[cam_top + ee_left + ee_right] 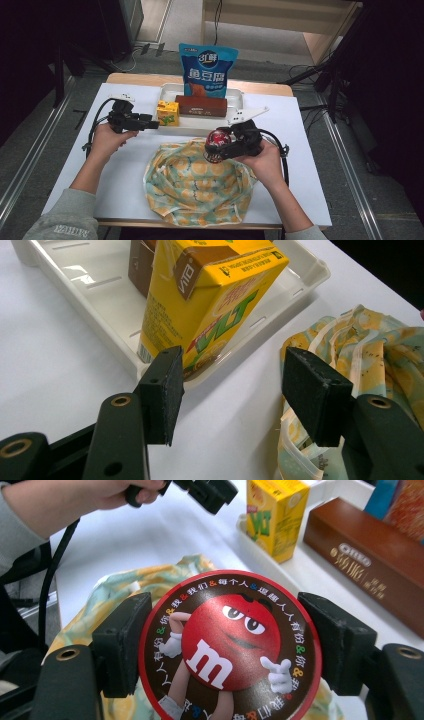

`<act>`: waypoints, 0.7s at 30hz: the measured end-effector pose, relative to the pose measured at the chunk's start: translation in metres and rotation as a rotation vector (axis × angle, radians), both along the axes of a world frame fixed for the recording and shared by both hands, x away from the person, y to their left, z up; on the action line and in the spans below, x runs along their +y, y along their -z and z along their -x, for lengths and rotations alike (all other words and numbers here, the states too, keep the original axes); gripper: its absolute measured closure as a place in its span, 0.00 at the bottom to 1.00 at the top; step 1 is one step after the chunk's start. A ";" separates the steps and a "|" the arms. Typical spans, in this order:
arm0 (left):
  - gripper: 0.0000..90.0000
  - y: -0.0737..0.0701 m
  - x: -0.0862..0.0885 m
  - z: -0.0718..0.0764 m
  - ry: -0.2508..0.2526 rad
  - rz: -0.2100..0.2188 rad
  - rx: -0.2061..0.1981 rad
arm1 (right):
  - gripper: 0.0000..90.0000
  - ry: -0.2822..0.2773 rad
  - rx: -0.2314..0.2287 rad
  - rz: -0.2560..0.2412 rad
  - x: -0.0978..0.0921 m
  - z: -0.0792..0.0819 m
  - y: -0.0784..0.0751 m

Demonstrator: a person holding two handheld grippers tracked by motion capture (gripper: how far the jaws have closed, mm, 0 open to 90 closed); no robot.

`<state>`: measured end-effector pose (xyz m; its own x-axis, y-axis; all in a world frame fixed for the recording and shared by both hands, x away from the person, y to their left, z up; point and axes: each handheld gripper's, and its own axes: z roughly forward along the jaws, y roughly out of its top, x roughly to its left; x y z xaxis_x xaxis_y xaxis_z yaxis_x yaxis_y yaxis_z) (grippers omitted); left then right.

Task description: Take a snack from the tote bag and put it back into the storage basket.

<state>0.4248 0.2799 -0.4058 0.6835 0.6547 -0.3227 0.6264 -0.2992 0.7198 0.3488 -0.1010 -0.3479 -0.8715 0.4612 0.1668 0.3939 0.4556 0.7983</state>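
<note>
From above, the right gripper (220,145) holds a round red tin (217,141) over the far edge of a yellow patterned bag (197,187) spread on the white desk (125,175). Well apart to the left, the left gripper (150,122) points at a yellow carton (168,113) in a white tray (200,131), beside a brown box (201,106) and a blue pouch (207,70).

Along the left gripper (232,385), its jaws stand open with nothing between them, just short of the carton (210,295) at the tray's (90,285) near rim; the bag (360,350) lies to the right.

Along the right gripper (220,645), both jaws press the sides of the tin (230,647), its lid showing a red cartoon face, above the bag (125,585). Beyond sit the carton (275,515), the box (370,560) and the left gripper (210,492)
</note>
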 end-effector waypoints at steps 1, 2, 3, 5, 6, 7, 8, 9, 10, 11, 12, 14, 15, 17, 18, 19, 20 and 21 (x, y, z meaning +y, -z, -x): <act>0.47 0.000 0.000 0.000 0.001 0.000 0.000 | 0.29 0.004 0.001 -0.005 0.000 -0.002 -0.001; 0.47 0.000 0.000 0.000 0.002 0.000 0.000 | 0.29 0.007 -0.003 -0.005 0.000 -0.003 -0.002; 0.47 0.000 0.000 0.000 0.002 0.001 -0.002 | 0.29 0.011 -0.001 -0.006 0.000 -0.005 -0.003; 0.47 0.000 0.000 0.000 0.005 0.003 -0.004 | 0.29 0.021 -0.013 0.002 0.000 -0.008 -0.005; 0.47 0.000 0.000 0.001 0.002 0.008 -0.005 | 0.29 0.022 -0.019 0.007 0.001 -0.009 -0.005; 0.47 -0.001 0.000 0.001 0.002 0.008 -0.006 | 0.29 0.028 -0.018 0.010 0.001 -0.010 -0.006; 0.47 -0.001 0.000 0.001 0.002 0.010 -0.006 | 0.29 0.026 -0.020 0.010 0.001 -0.012 -0.006; 0.47 -0.001 0.000 0.001 0.002 0.009 -0.007 | 0.29 0.030 -0.016 0.007 0.001 -0.014 -0.006; 0.47 -0.001 0.000 0.001 0.002 0.010 -0.008 | 0.29 0.029 -0.012 0.002 0.001 -0.016 -0.006; 0.47 -0.001 0.000 0.001 0.003 0.009 -0.008 | 0.29 0.033 -0.002 -0.002 0.001 -0.017 -0.006; 0.47 -0.001 0.000 0.001 0.003 0.011 -0.009 | 0.29 0.034 -0.001 -0.006 0.001 -0.019 -0.006; 0.47 -0.002 0.000 0.001 0.003 0.006 -0.010 | 0.29 0.040 -0.001 -0.002 0.001 -0.022 -0.005; 0.47 -0.002 0.000 0.002 0.003 0.009 -0.011 | 0.29 0.043 0.003 0.002 0.001 -0.023 -0.006; 0.47 -0.002 0.000 0.002 0.005 0.010 -0.013 | 0.29 0.046 0.003 -0.002 0.001 -0.026 -0.006; 0.47 -0.002 0.000 0.002 0.005 0.010 -0.013 | 0.29 0.050 0.003 -0.002 0.001 -0.028 -0.006; 0.47 -0.002 0.000 0.002 0.005 0.010 -0.014 | 0.29 0.051 0.007 0.000 0.000 -0.030 -0.006; 0.47 -0.003 0.000 0.002 0.006 0.010 -0.014 | 0.29 0.056 0.005 -0.003 0.000 -0.032 -0.006; 0.47 -0.003 0.000 0.002 0.006 0.010 -0.015 | 0.29 0.058 0.004 -0.005 0.000 -0.033 -0.006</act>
<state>0.4227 0.2804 -0.4033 0.6920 0.6475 -0.3192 0.6140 -0.2953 0.7320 0.3822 -0.1014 -0.3419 -0.8427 0.5101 0.1724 0.4224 0.4276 0.7992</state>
